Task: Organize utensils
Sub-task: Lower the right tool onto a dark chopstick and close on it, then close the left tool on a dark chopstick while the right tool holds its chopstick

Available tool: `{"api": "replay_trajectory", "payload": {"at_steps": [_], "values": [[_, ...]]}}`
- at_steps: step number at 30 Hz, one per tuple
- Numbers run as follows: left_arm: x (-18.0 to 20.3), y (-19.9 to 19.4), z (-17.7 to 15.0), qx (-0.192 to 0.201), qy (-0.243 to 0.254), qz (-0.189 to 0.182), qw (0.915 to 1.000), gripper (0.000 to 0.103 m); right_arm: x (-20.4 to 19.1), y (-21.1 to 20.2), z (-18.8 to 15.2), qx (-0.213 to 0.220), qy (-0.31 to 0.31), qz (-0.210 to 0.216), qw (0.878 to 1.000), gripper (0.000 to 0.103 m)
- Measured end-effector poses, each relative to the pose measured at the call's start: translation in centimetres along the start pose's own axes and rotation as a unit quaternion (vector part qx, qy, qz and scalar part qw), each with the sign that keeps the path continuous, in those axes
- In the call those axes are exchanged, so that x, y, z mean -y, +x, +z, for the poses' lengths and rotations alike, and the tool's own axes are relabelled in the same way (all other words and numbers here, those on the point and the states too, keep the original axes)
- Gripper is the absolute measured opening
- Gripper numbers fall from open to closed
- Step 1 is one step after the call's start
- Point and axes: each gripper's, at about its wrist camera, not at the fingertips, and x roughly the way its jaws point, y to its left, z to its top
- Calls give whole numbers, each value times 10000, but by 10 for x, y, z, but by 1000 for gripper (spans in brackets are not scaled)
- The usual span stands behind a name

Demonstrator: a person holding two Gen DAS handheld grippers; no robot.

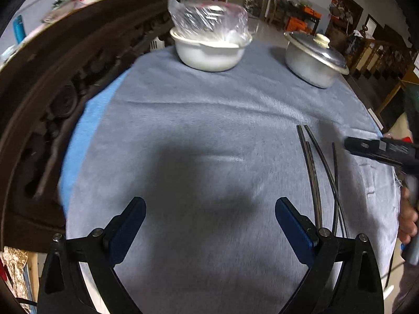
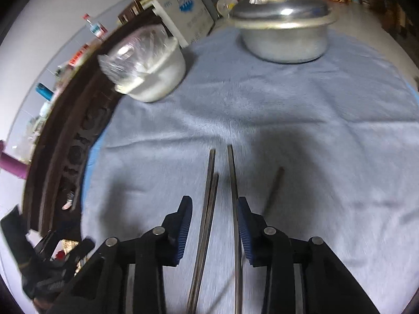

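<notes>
Chopsticks lie on the grey-blue cloth that covers the table, and the right gripper is the one placed over them. In the right wrist view their long axis runs nearly straight ahead, along the line of the fingers, with the far tips toward the lidded metal pot. 3 sticks pass through the gap between the jaws: 2 close together on the left, 1 close against the right pad. A 4th stick lies outside, just beside the right finger. The jaws stand partly apart; I see no pad pressing on a stick, though the one by the right pad is too close to tell if it touches.

In the left wrist view the same chopsticks lie off to the right of the left gripper, whose jaws are wide apart over bare cloth with nothing between them. So the right hand is the nearer. As the sticks run along the fingers, a squeeze would likely gather those 3 side by side and miss the 4th.

The sticks look long, thin, dark and smooth, slightly splayed, not bundled. A white bowl under a plastic bag stands well apart at the far left.
</notes>
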Motion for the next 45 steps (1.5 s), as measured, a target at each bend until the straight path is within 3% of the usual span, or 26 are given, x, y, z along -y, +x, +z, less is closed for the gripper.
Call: {"api": "replay_trajectory", "payload": {"at_steps": [3, 6, 12, 14, 17, 23, 27, 29, 31, 36, 38, 43, 45], "values": [[1, 14, 10, -75, 30, -28, 10000, 99, 0, 33, 19, -187, 40, -120, 9997, 26], [2, 25, 19, -112, 106, -99, 9998, 99, 2, 57, 29, -242, 29, -438, 9987, 25], [11, 38, 36, -54, 308, -333, 9990, 97, 5, 71, 34, -189, -81, -711, 9973, 16], [18, 40, 40, -27, 392, -441, 9983, 84, 8, 71, 34, -149, -113, -703, 9974, 7], [34, 47, 49, -55, 523, -568, 9970, 74, 16, 65, 34, -58, -137, -730, 9972, 7], [75, 68, 71, -163, 670, -806, 9944, 74, 40, 20, 30, 484, 252, -84, 9985, 7], [101, 94, 90, -498, 603, -943, 9925, 73, 57, -13, 16, 877, 421, 296, 9948, 7], [111, 108, 99, -714, 534, -1021, 9908, 57, 62, -23, 12, 1025, 458, 372, 9930, 7], [118, 120, 106, -927, 427, -1090, 9888, 52, 67, -32, 9, 1124, 504, 455, 9913, 7], [132, 134, 110, -1203, 361, -1063, 9864, 50, 75, -53, 3, 1292, 505, 545, 9888, 7], [136, 139, 108, -1312, 340, -1004, 9857, 43, 76, -57, 0, 1336, 484, 585, 9881, 7], [147, 142, 109, -1299, 441, -815, 9872, 39, 77, -66, -6, 1403, 441, 688, 9867, 7], [154, 142, 108, -1288, 586, -731, 9872, 32, 78, -66, -8, 1423, 453, 719, 9862, 7]]}}
